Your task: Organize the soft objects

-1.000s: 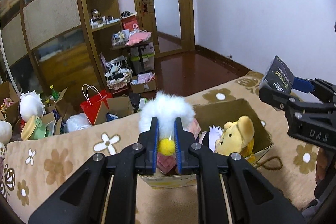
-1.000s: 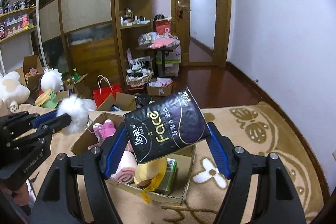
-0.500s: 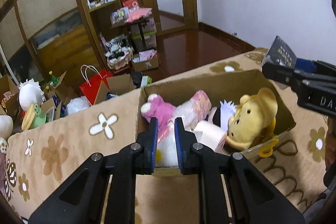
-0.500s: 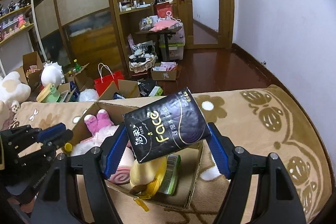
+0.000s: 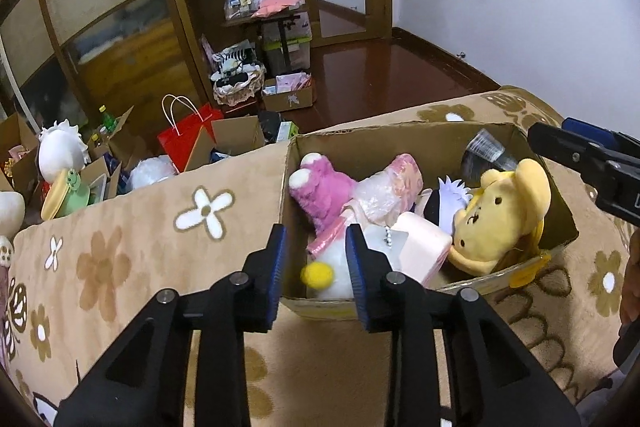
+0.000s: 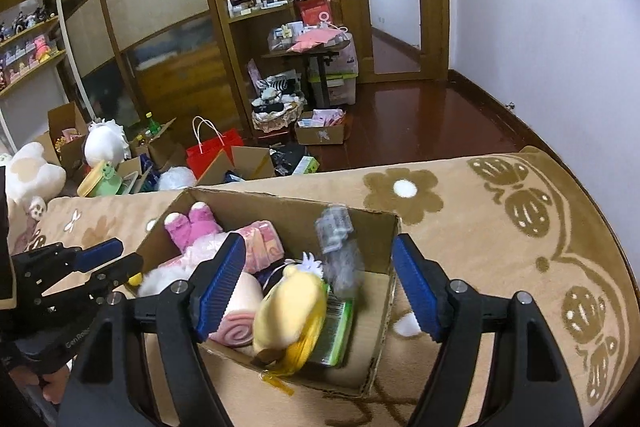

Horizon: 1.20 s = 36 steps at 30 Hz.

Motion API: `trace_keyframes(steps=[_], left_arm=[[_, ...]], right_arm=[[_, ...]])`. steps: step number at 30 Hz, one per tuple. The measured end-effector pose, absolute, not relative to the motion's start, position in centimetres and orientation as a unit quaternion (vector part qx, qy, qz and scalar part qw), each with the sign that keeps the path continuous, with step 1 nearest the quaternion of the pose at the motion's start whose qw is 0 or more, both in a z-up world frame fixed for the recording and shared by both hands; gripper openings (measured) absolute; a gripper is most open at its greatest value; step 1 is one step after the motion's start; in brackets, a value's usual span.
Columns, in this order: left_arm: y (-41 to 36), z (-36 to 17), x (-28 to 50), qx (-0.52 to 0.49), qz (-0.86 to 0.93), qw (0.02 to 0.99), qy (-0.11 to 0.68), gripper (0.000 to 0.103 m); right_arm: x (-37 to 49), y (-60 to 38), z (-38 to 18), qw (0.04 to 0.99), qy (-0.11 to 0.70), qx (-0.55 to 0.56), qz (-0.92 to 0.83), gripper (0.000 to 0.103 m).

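Both claws have just been opening over the cardboard box. The left claw lets the white fluffy toy drop in, and the right claw lets the dark tissue pack fall. Farther off, more plush toys wait.

I could read only part of a white marking, "GenRob", on the left gripper; nothing else I saw was legible.

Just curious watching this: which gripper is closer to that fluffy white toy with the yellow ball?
Left. The left gripper frames the white fluffy toy at the cardboard box's near corner; the right gripper hangs open over the box's other end.
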<state>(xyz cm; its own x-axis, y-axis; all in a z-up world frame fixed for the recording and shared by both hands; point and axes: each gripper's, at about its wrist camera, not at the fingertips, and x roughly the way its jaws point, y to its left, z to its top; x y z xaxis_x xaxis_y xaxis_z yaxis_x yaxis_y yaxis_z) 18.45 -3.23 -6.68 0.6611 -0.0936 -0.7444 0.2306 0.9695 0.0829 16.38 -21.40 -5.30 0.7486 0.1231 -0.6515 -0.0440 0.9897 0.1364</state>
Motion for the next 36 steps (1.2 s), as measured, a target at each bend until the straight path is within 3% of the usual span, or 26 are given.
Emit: trace_keyframes(steps=[2, 4, 12, 16, 18, 24, 36], left_arm=[[-3.1, -6.6, 18.4, 0.086, -0.089, 0.908, 0.400, 0.035], [-3.1, -6.5, 18.2, 0.089, -0.086, 0.910, 0.396, 0.045], [-2.7, -5.2, 17.0, 0.088, -0.080, 0.916, 0.383, 0.057], [-2.6, -4.0, 15.8, 0.084, -0.080, 0.921, 0.373, 0.081], [-2.4, -3.4, 15.2, 0.083, -0.083, 0.923, 0.366, 0.084], [-2.4, -1.0, 12.4, 0.094, -0.076, 0.935, 0.334, 0.094], [-0.6, 3.5, 6.8, 0.062, -0.068, 0.960, 0.265, 0.101]], right_arm=[[16.2, -21.2, -5.1, 0.936, 0.346, 0.049, 0.042, 0.093], [16.0, -21.1, -5.0, 0.937, 0.344, 0.044, 0.039, 0.093], [14.7, -21.4, -4.4, 0.938, 0.341, 0.057, 0.030, 0.103], [13.7, -21.4, -3.8, 0.939, 0.341, 0.046, 0.022, 0.103], [13.0, -21.3, -3.4, 0.939, 0.340, 0.044, 0.021, 0.103], [9.1, -21.8, -1.9, 0.944, 0.326, 0.043, 0.013, 0.103], [2.4, -22.9, 1.7, 0.961, 0.266, 0.076, 0.004, 0.103]])
